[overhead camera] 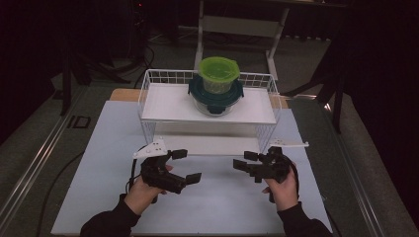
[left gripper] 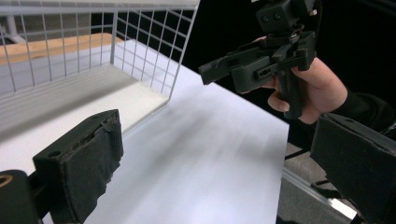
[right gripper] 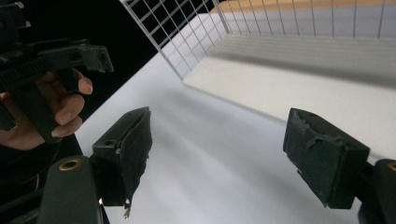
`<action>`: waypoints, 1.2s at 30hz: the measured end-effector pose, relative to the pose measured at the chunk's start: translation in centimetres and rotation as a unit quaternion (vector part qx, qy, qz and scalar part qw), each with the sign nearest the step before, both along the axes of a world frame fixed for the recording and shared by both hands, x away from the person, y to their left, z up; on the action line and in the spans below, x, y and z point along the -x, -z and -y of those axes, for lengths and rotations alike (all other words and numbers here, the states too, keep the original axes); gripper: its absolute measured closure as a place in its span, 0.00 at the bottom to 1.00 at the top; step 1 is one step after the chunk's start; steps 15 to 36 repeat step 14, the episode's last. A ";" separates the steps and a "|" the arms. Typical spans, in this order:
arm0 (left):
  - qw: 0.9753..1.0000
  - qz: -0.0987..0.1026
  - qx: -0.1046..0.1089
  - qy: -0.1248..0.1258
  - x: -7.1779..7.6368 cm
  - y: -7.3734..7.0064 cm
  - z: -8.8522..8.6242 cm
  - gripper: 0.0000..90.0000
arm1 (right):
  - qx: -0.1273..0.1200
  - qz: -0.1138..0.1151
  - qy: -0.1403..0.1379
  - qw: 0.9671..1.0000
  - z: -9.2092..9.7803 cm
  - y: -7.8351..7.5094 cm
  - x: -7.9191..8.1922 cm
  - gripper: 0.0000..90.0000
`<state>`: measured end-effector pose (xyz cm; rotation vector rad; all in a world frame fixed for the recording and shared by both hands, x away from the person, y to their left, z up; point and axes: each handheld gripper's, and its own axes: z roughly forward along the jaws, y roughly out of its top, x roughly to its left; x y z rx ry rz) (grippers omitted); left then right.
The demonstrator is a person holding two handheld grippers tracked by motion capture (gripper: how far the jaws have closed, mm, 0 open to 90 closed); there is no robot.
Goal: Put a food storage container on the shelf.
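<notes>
Risk: the stacked containers could topple if one is lifted off-centre, since the green-lidded container [overhead camera: 219,74] sits on top of the dark-lidded container [overhead camera: 216,96]
Second risk: a jaw could catch the wire rack [overhead camera: 148,91] on the way in
Look: translucent green lid, round; below it a clear bowl under a dark teal lid
Place: both on the rack's upper shelf, toward the back centre
Left gripper [overhead camera: 187,166]: jaws apart, empty, over the white board [overhead camera: 99,163]
Right gripper [overhead camera: 243,161]: jaws apart, empty, near the rack's front
</notes>
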<state>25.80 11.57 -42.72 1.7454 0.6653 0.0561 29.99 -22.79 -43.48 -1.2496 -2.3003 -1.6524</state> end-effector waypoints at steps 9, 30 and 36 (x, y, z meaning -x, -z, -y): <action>1.000 0.013 -0.013 0.003 0.8 2.0 -0.1 0.02 | 0.003 0.003 0.003 1.000 0.6 2.4 1.2 0.26; 1.000 0.016 -0.017 0.006 1.0 3.0 0.0 0.02 | 0.008 0.011 0.004 1.000 0.6 3.1 1.3 0.26; 1.000 0.016 -0.017 0.006 1.0 3.0 0.0 0.02 | 0.008 0.011 0.004 1.000 0.6 3.1 1.3 0.26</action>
